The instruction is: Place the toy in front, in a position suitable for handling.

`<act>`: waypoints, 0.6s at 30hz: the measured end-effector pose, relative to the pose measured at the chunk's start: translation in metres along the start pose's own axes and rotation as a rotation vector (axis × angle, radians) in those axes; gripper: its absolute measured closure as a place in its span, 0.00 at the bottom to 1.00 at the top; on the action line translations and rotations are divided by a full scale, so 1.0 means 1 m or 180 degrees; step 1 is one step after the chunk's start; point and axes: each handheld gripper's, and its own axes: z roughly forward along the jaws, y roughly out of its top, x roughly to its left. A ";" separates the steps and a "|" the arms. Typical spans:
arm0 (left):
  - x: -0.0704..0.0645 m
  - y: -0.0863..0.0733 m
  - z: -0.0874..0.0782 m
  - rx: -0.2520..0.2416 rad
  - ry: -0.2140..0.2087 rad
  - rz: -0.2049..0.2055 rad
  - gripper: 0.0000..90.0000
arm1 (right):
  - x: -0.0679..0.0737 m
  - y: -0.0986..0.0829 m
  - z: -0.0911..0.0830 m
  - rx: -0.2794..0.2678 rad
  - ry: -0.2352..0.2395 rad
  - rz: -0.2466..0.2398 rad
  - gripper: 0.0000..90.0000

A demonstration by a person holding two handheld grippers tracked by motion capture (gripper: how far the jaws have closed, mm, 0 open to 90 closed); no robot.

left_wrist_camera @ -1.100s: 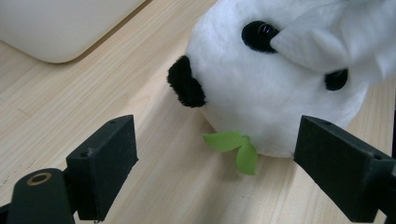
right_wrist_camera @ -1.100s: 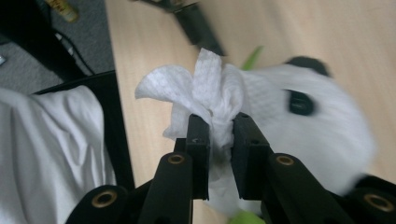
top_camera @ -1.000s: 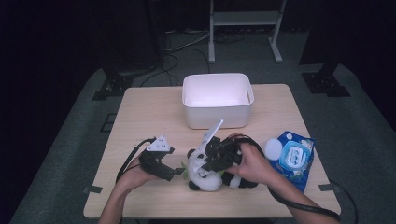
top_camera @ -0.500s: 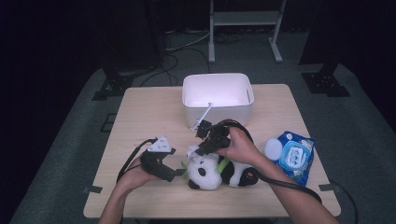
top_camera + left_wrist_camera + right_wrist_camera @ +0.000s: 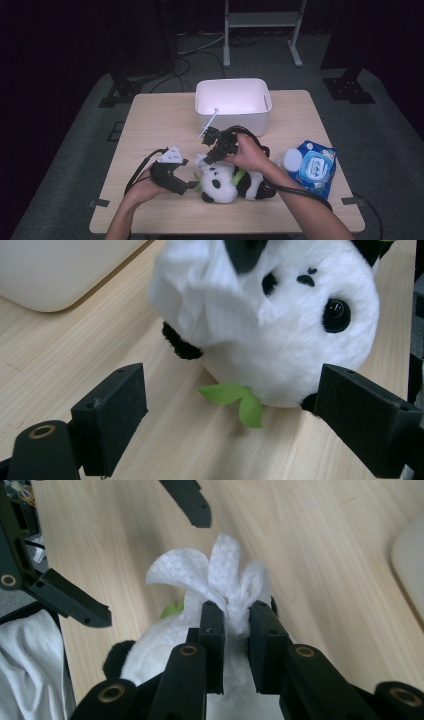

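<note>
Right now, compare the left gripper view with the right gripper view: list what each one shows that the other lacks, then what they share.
Left gripper view alone: the panda's face with its eyes and nose, the left claw open with its jaws on either side of the toy, and a side of the white bin.

Right gripper view alone: the right claw shut on a bunched white wipe.

Both: the wooden table, the panda's white fur, its green leaf, and the wipe against the toy.

Fluffy plush panda point(image 5: 280, 335), embossed paper wipe point(image 5: 225, 575), matt wooden table point(image 5: 160, 125)
</note>
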 end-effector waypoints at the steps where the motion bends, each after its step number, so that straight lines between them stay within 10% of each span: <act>1: 0.000 0.000 0.001 -0.0011 0.0000 -0.0015 0.13 | -0.003 -0.005 -0.006 -0.0009 -0.0030 0.0039 0.86; 18: -0.004 0.004 0.005 0.0035 -0.0073 0.0027 0.13 | -0.027 -0.060 -0.038 -0.0045 -0.0096 0.0399 0.86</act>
